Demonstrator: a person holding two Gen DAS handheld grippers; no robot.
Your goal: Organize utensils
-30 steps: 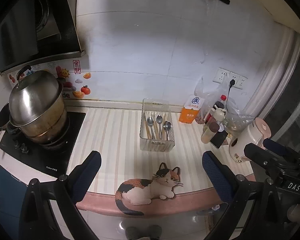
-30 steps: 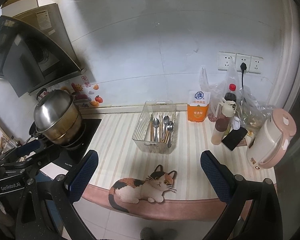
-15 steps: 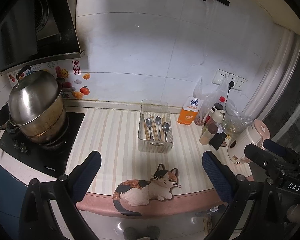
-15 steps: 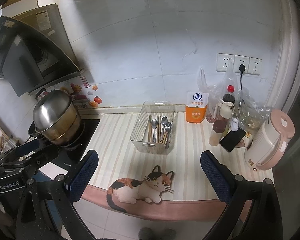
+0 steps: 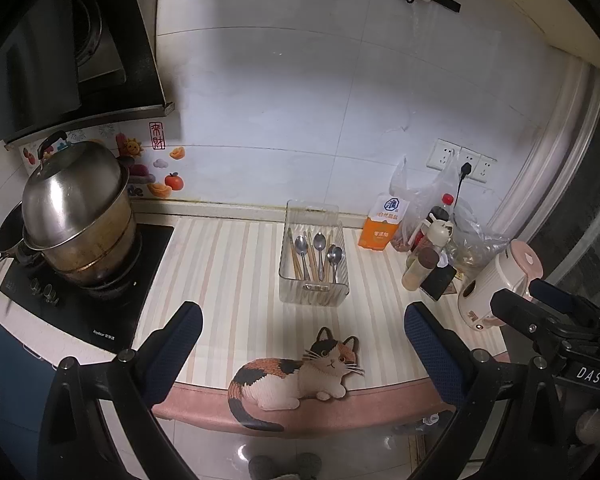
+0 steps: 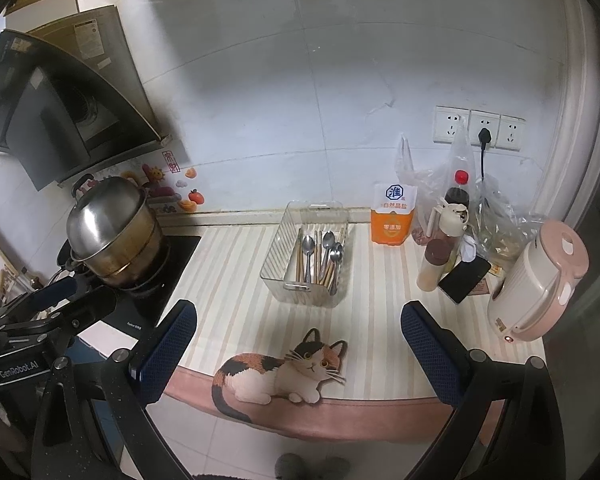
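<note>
A clear plastic bin (image 5: 313,294) (image 6: 274,270) stands on the striped counter mat. It holds three metal spoons (image 5: 319,244) (image 6: 309,249) and several wooden chopsticks (image 5: 295,258) (image 6: 320,258). My left gripper (image 5: 302,354) is open and empty, held back over the counter's front edge, well short of the bin. My right gripper (image 6: 300,354) is also open and empty, at a similar distance. Each gripper's body shows at the edge of the other's view.
A steel pot (image 5: 74,208) sits on a black cooktop (image 5: 100,304) at left. An orange salt box (image 6: 392,218), bottles, plastic bags, a phone (image 6: 464,280) and a pink kettle (image 6: 540,280) crowd the right. A cat picture (image 5: 300,372) marks the mat's front edge.
Both grippers have drawn back and up a little from the counter; the bin and counter look slightly smaller and farther. Both stay open and empty.
</note>
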